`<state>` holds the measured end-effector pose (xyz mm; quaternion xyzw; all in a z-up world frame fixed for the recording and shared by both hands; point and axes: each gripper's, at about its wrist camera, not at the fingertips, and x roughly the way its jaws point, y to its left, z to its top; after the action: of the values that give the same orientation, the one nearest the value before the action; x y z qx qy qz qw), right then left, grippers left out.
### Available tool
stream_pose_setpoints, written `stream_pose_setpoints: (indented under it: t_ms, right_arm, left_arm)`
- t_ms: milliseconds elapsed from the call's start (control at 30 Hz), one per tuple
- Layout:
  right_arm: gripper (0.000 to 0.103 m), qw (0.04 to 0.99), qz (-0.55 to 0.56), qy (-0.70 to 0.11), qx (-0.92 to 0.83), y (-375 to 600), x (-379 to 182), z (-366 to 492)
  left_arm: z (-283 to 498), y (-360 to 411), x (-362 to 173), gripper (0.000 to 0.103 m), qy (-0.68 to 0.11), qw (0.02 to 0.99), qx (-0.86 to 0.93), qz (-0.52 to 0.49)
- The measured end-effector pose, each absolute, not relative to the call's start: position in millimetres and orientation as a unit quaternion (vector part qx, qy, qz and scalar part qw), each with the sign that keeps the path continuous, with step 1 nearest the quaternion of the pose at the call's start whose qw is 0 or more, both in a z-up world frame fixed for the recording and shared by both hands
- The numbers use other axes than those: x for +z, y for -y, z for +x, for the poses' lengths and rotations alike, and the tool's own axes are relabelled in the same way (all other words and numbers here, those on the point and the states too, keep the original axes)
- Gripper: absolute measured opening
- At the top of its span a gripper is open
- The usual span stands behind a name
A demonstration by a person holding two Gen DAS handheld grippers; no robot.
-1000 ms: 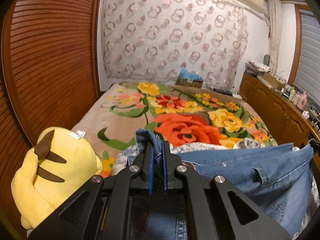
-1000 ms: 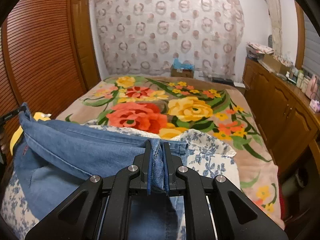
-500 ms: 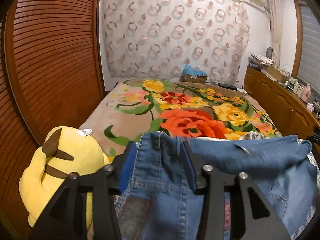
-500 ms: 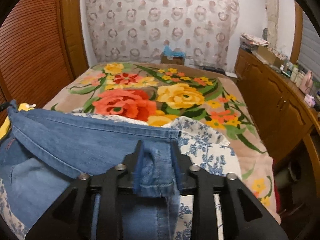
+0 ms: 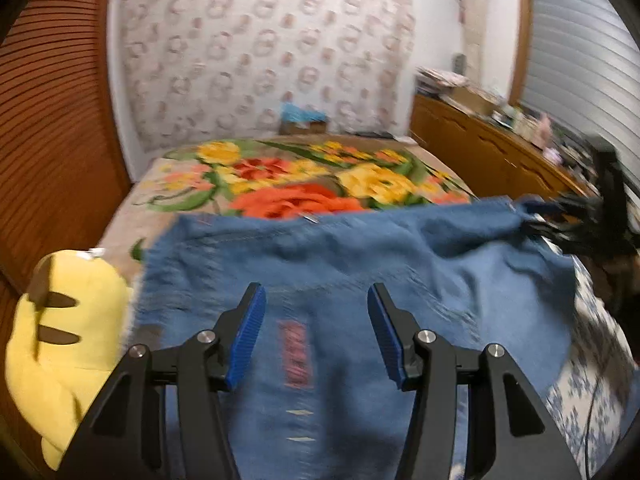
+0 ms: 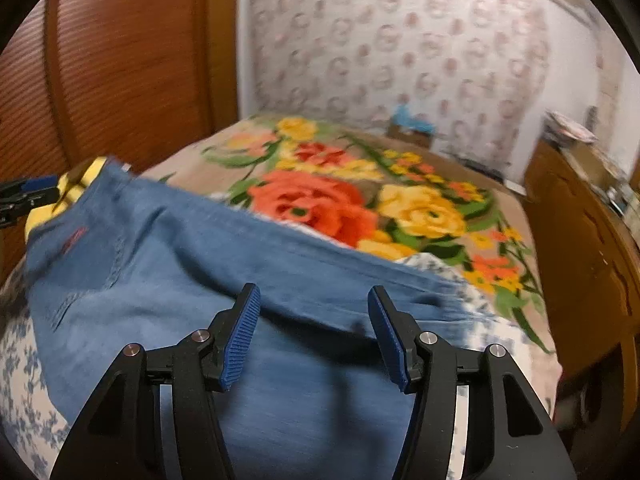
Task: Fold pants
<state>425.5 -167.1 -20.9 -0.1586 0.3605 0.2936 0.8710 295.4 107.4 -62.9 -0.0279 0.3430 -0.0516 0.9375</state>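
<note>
Denim covers the near end of the bed: the pants (image 5: pixel 360 272) lie spread on a blue-and-white floral sheet (image 6: pixel 24 364) over the flowered blanket (image 6: pixel 320 200), with one long straight edge running across both views. Your left gripper (image 5: pixel 316 328) has its jaws wide apart above the cloth with nothing between the blue pads (image 5: pixel 244 340), and your right gripper (image 6: pixel 314 328) is likewise spread and empty over the pants. From the left view you can see the right gripper out at the far right end of the straight edge, though blur makes it hard to say whether it touches the fabric. Judging by the tidy edge and the doubled look of the cloth below it in the right view, at least one fold seems laid down; how many layers lie there, you cannot tell. What is probably left is another fold to make a compact bundle, then smoothing the ripples near the middle. Mind the yellow plush toy (image 5: pixel 60 340) just beside the left end of the pants.
</note>
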Motion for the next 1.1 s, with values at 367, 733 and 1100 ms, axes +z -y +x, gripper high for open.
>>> stream_pose_setpoints:
  t_ms: [367,733,1100]
  right_arm:
    - [0.005,0.825,-0.237,-0.410,0.308,137.5,-52.6,449.9]
    - [0.003,0.865,-0.210,-0.389,0.237,130.8,-33.6,496.2]
    - [0.048,0.887,-0.159,-0.390,0.192,193.4,-24.8,492.9]
  left_arm:
    - [292.5,-84.2,-76.8,0.052,-0.355,0.928,-0.108,-0.012]
    - [288.5,-85.9,-76.5,0.052,-0.351,0.930,-0.105,-0.015]
    - [299.9,-83.7,-98.4,0.052,-0.390,0.915,-0.098,-0.021]
